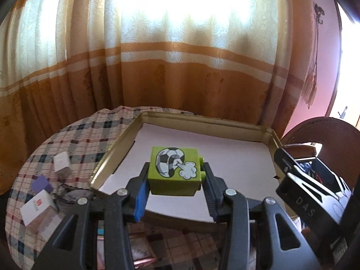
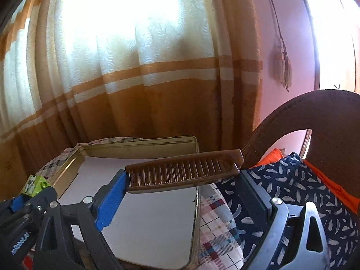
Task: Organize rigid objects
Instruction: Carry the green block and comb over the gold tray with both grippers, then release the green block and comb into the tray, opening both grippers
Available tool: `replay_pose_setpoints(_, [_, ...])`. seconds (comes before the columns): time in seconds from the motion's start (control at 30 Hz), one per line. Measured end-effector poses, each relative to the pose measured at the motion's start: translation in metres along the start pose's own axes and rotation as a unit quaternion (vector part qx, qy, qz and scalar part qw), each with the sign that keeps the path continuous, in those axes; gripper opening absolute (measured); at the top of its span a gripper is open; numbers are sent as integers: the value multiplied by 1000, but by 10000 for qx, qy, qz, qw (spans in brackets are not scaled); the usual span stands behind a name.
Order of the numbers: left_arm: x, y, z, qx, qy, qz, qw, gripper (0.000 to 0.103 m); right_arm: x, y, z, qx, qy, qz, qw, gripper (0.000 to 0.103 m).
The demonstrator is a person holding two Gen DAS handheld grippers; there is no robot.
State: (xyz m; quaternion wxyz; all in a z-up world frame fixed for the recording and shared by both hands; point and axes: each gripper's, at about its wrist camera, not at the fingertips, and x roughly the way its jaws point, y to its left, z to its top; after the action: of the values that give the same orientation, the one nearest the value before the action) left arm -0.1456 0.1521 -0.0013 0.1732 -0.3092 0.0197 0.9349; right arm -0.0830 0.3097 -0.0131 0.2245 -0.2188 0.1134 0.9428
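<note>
Left wrist view: our left gripper (image 1: 175, 180) clamps one green toy block (image 1: 174, 171) with a football print, held above the near part of one gold tin tray (image 1: 112, 155) lined with white paper. Right wrist view: our right gripper (image 2: 182, 180) pinches one brown comb (image 2: 184, 172) end to end, teeth down, over the same tray's right side (image 2: 197, 213). Both things are off the surface, so the step looks like setting them into the tray.

To do it well, we should lower the block flat onto the paper, away from the rim, before spreading the fingers. The comb should go down level, clear of the block, so the two grippers don't clash.

Left of the tray on the checked tablecloth (image 1: 90, 135) of the bench we count three small boxes: one white box (image 1: 61, 160), one purple box (image 1: 41, 183), one white box with red logo (image 1: 37, 204). Some dark clutter next to them is too blurred to count.
</note>
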Motion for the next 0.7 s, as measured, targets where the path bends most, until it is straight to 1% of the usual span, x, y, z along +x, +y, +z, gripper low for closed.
replay_pose_setpoints(0.13, [12,-2,-1,-14,92,11,10000,43,4,-5,1,186,33,3,9998,96])
replay_pose_setpoints(0.4, [31,-8,-5,-14,292,56,9996,44,12,2,-1,31,235,52,9997,96])
replay_pose_setpoints(0.43, [32,-8,-5,-12,297,95,9995,51,14,2,-1,27,307,106,9995,97])
replay_pose_setpoints(0.47, [31,-8,-6,-8,301,235,9993,59,18,3,-2,25,415,165,9990,97])
replay_pose_setpoints(0.5, [30,-6,-6,-20,282,298,9992,64,19,3,-2,33,458,167,9988,97])
replay_pose_setpoints(0.57, [28,0,-5,-138,248,418,9987,85,18,-1,-2,120,446,210,9987,97])
replay_pose_setpoints(0.6, [26,4,-5,-222,236,450,9985,89,17,-2,-2,163,418,254,9987,97])
replay_pose_setpoints(0.63, [23,10,-5,-346,189,456,9982,98,15,-4,-2,210,376,293,9986,97])
replay_pose_setpoints(0.67, [20,13,-5,-425,150,445,9980,102,13,-5,-2,236,339,299,9987,97])
replay_pose_setpoints(0.7, [19,15,-5,-462,128,450,9978,102,12,-5,-2,233,307,297,9988,97])
